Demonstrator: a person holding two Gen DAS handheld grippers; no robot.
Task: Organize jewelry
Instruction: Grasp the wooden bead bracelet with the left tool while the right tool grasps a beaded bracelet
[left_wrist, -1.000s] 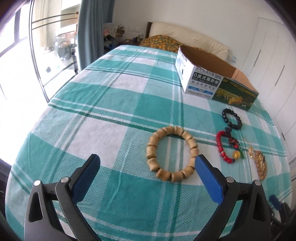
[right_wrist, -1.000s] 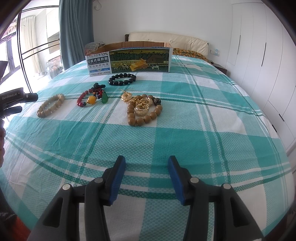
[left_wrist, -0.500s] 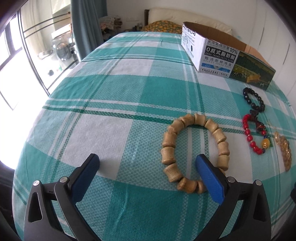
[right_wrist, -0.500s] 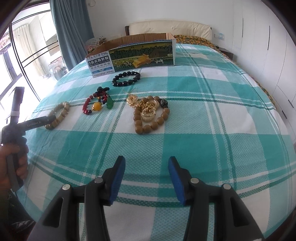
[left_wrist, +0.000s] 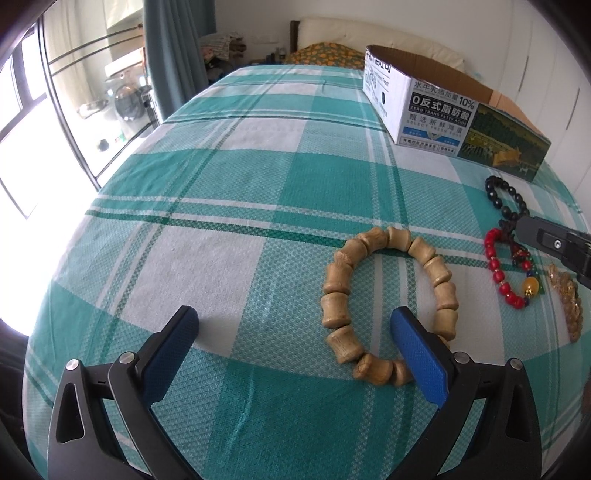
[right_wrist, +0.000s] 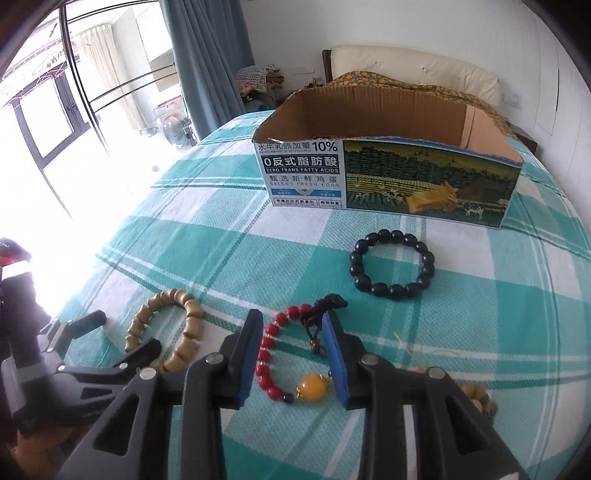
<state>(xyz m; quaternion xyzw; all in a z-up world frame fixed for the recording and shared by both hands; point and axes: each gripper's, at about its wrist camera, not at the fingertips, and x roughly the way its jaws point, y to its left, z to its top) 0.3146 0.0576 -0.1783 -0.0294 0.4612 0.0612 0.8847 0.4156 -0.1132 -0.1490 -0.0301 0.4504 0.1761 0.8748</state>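
Straddling the red bead bracelet (right_wrist: 275, 354), the right gripper (right_wrist: 291, 354) is closing its jaws, blue pads on either side of the loop; whether the pads already press the beads cannot be told. The bracelet lies flat on the teal checked bedspread (right_wrist: 207, 236), its yellow bead at about five o'clock of the loop and its dark knotted cord at one o'clock. The black bead bracelet (right_wrist: 392, 264) lies apart at one o'clock from the red one, and the open cardboard box (right_wrist: 388, 177) stands beyond it at twelve o'clock. At nine o'clock from the red bracelet lies the wooden bead bracelet (left_wrist: 388, 306). The left gripper (left_wrist: 293, 347) stands released and wide over it; the right pad sits inside the ring near its five o'clock beads, the left pad well outside on bare cloth. A golden bead bracelet (left_wrist: 569, 306) lies at three o'clock, partly hidden in both views.
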